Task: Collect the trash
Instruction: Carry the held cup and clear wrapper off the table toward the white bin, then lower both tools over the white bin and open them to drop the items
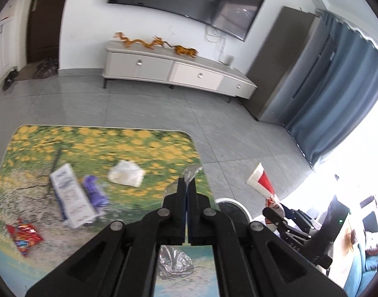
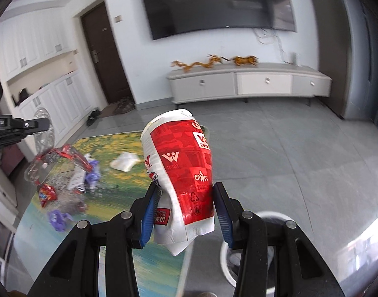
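My left gripper is shut on a clear crinkled plastic wrapper that hangs below it, held above the table's right edge. It also shows in the right wrist view. My right gripper is shut on a crushed red and white paper cup, held above the white-rimmed bin. In the left wrist view the cup is out over the floor near the bin. On the flower-print table lie a white carton, a purple wrapper, a white crumpled bag and a red snack packet.
A grey TV cabinet with orange dragon figures stands under a wall TV. Grey tiled floor lies between it and the table. Blue curtains hang at the right. Shoes lie by the dark door.
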Demonstrator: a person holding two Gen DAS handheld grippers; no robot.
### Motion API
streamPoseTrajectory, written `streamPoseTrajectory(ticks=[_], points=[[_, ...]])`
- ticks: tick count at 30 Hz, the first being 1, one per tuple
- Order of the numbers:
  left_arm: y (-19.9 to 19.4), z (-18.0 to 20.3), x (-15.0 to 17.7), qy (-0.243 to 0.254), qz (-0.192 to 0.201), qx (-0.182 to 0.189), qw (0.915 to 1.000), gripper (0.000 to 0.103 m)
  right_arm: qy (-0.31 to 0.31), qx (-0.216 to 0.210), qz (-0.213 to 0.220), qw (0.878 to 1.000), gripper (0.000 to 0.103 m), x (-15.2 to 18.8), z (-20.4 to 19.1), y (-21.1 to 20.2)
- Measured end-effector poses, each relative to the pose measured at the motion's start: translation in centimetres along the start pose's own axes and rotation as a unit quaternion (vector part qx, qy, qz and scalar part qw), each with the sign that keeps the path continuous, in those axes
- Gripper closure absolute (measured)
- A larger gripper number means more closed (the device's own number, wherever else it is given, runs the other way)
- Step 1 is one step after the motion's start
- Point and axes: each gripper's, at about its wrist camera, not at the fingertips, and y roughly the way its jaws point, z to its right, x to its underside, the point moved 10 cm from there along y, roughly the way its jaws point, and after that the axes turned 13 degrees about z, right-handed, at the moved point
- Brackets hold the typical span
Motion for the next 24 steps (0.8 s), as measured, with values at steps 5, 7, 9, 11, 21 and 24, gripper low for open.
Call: streamPoseTrajectory(ticks=[5, 7, 9, 11, 21, 24], points=[[2.8, 5.0, 1.3, 0.02, -0.021, 0.026, 0.9993, 0.103, 0.038, 0.031, -0.014, 0.999, 0.061, 1.9, 4.8, -0.7], [4.1, 7.0, 2.0, 0.029, -0.03, 0.036, 0.9985, 0.103, 0.056, 0.043, -0.023, 0.997, 0.061, 3.0, 6.9, -0.9], [5.4, 8.9, 2.9, 0.039, -0.04, 0.044, 0.9975, 0.103, 0.073, 0.052, -0.033, 0.995, 0.061, 4.3, 8.7, -0.9], [6.5, 10.3, 3.8, 0.045, -0.05, 0.05, 0.9965, 0.103, 0.085, 0.063, -0.045, 0.993, 0.061, 5.5, 10.5, -0.9], [13.3, 15.8, 9.2, 0.077, -0.112, 0.063, 0.9887, 0.103, 0.137, 0.102, -0.103, 0.98, 0.061, 11.4, 16.7, 0.3], [15.2, 16.9, 10.8, 0.082, -0.129, 0.064, 0.9862, 0.103, 0.146, 0.109, -0.118, 0.976, 0.061, 12.7, 17.4, 1.1]])
